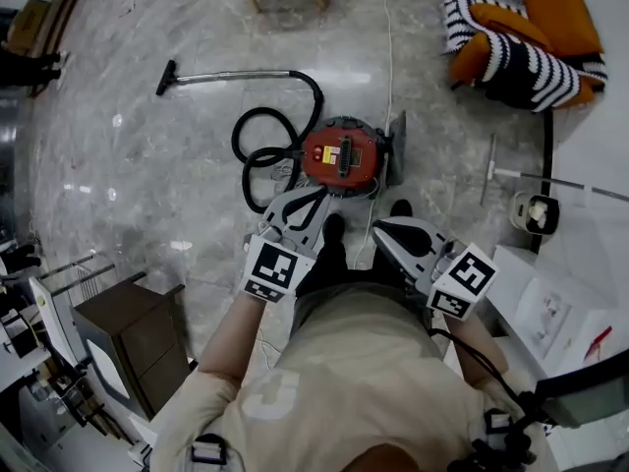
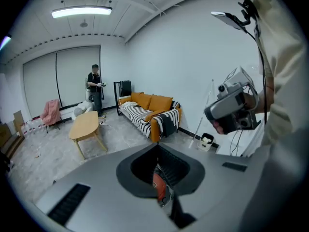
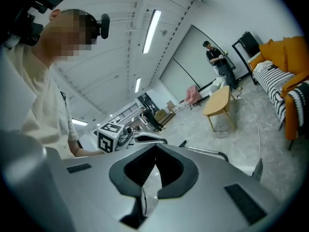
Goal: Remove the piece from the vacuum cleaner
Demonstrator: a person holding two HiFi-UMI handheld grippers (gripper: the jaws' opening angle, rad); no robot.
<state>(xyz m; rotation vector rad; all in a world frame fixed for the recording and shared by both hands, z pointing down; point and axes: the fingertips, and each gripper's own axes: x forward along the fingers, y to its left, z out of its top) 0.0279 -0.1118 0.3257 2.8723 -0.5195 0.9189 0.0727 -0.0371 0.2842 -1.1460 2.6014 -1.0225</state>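
Observation:
The red vacuum cleaner (image 1: 339,155) sits on the marble floor right in front of the person's feet. Its black hose (image 1: 263,146) loops to the left. The hose leads to a metal wand (image 1: 236,75) with a floor nozzle (image 1: 165,77). A grey flat part (image 1: 397,144) stands at its right side. My left gripper (image 1: 314,195) hovers just short of the vacuum's near edge, jaws shut and empty; a red sliver of the vacuum (image 2: 158,185) shows below them. My right gripper (image 1: 378,227) is shut and empty too, above the shoes, further from the vacuum.
An orange sofa with a striped blanket (image 1: 521,37) stands at the far right. Next to it are a small bin (image 1: 539,212) and a thin floor stand (image 1: 489,170). A dark cabinet (image 1: 133,332) is at the near left. A wooden table (image 2: 86,127) and a standing person (image 2: 95,88) are farther off.

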